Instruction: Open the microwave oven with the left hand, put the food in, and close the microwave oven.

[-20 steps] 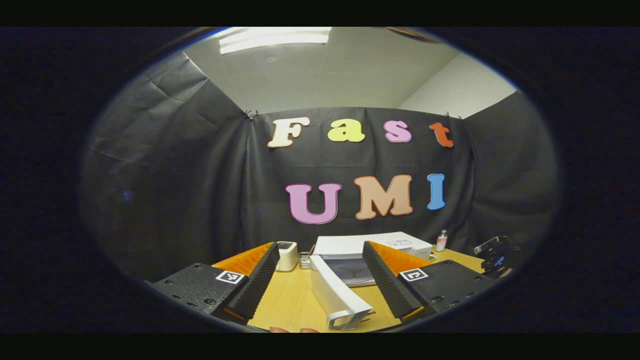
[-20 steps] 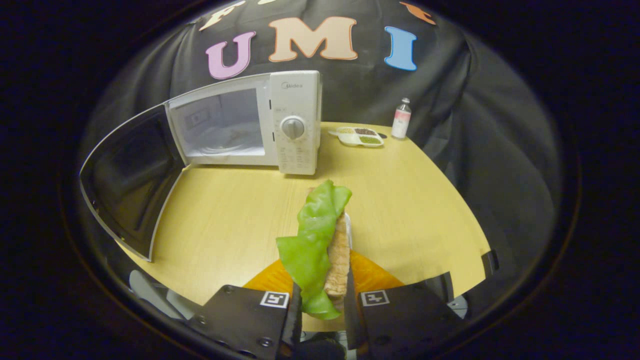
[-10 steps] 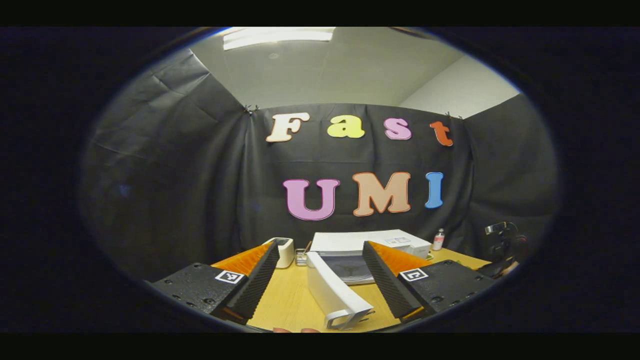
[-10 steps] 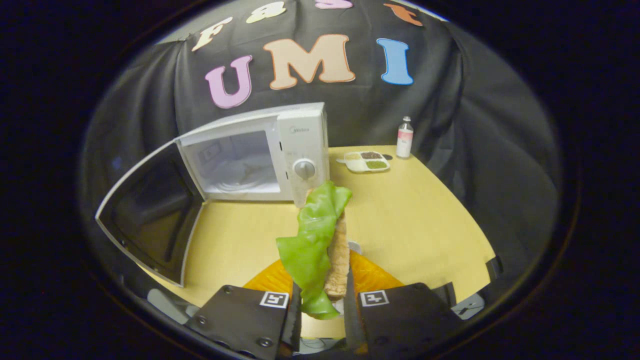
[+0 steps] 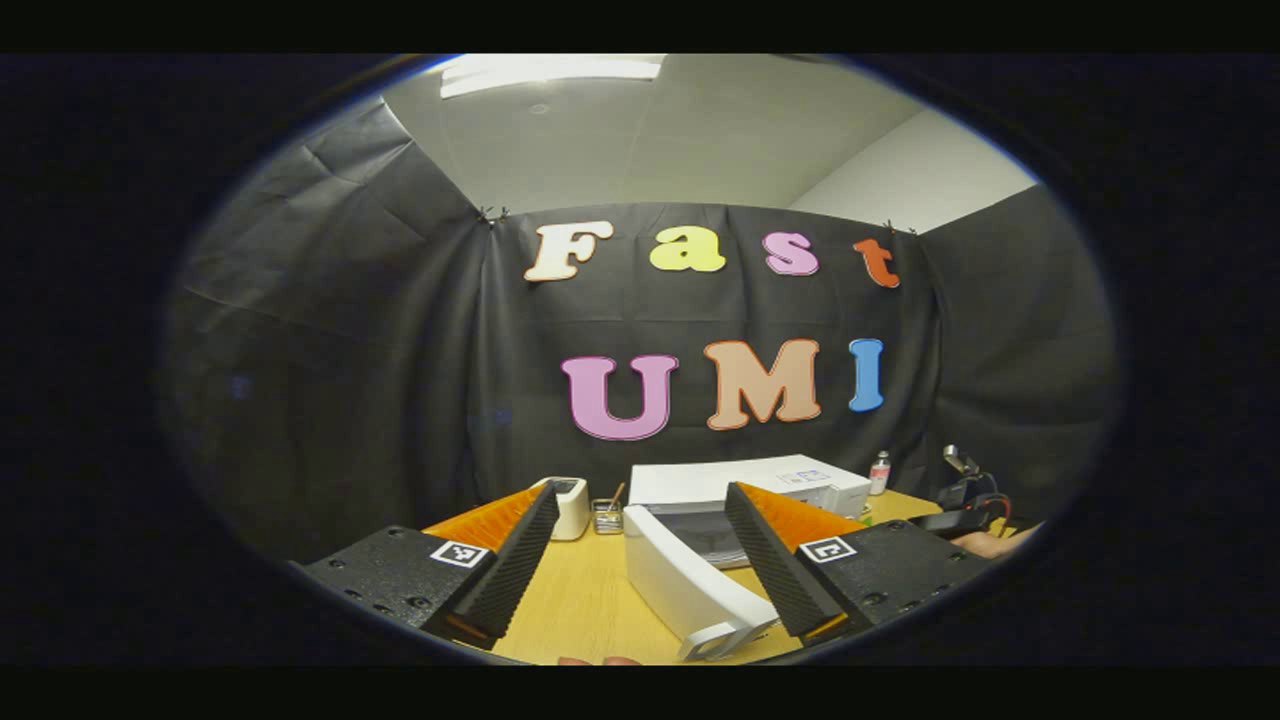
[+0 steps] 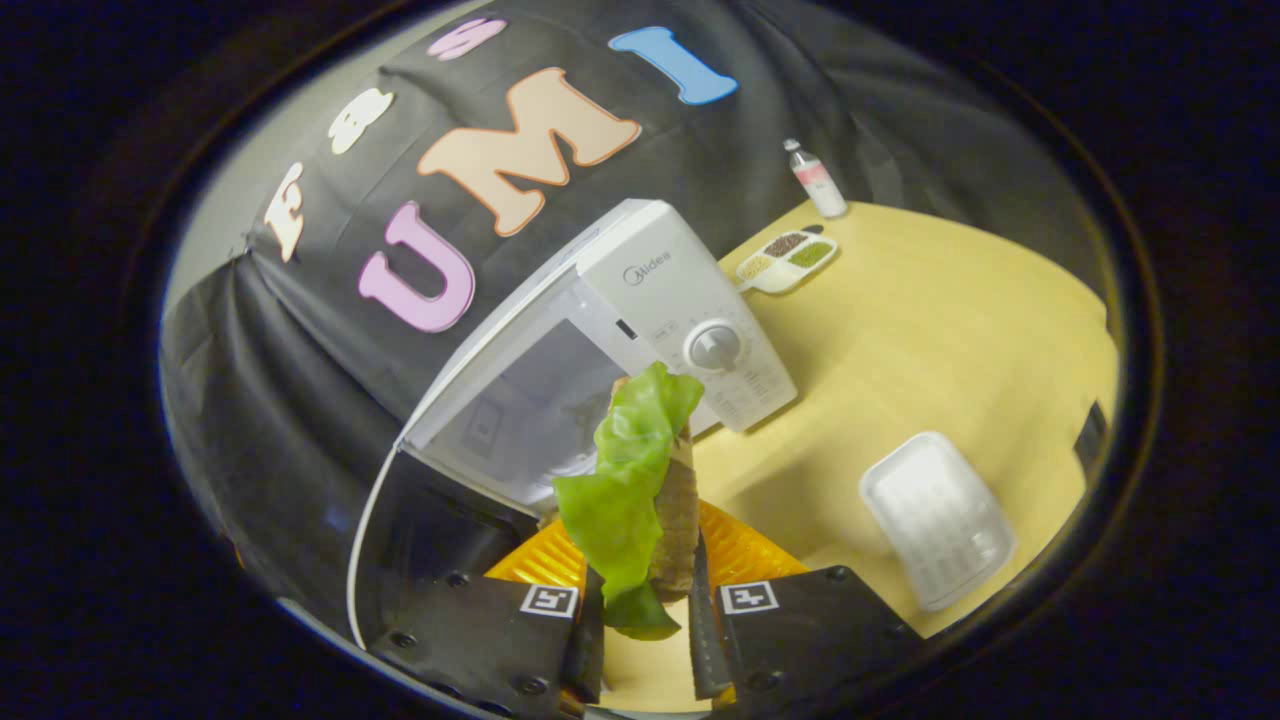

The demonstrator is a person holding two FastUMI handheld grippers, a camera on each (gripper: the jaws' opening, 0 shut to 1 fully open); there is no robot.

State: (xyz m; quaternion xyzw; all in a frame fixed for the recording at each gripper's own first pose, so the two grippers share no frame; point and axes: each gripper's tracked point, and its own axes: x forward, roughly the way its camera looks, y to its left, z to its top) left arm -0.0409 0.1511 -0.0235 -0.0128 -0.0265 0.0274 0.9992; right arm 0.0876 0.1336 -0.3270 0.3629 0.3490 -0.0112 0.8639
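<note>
The white microwave [image 6: 690, 320] stands on the wooden table [image 6: 930, 340] with its door [image 6: 430, 540] swung wide and its cavity [image 6: 530, 410] showing. My right gripper [image 6: 645, 625] is shut on the food, a sandwich of green lettuce [image 6: 625, 490] and brown bread [image 6: 682, 515], held up in front of the cavity; this view is tilted. In the left gripper view the left gripper [image 5: 640, 580] is open, and the door's white edge [image 5: 690, 595] lies between its fingers without being pressed. The microwave's body [image 5: 745, 485] sits behind. The right gripper [image 5: 965, 500] shows at the far right.
An empty white plastic tray [image 6: 935, 520] lies on the table to the right of the sandwich. A divided dish [image 6: 785, 262] and a small bottle [image 6: 815, 178] stand beyond the microwave. A white box [image 5: 572, 505] and a small glass [image 5: 605, 515] stand left of the microwave.
My right gripper has carried the sandwich closer to the microwave's cavity and rolled, so its view now tilts. The white tray has come into view. The left gripper has barely moved.
</note>
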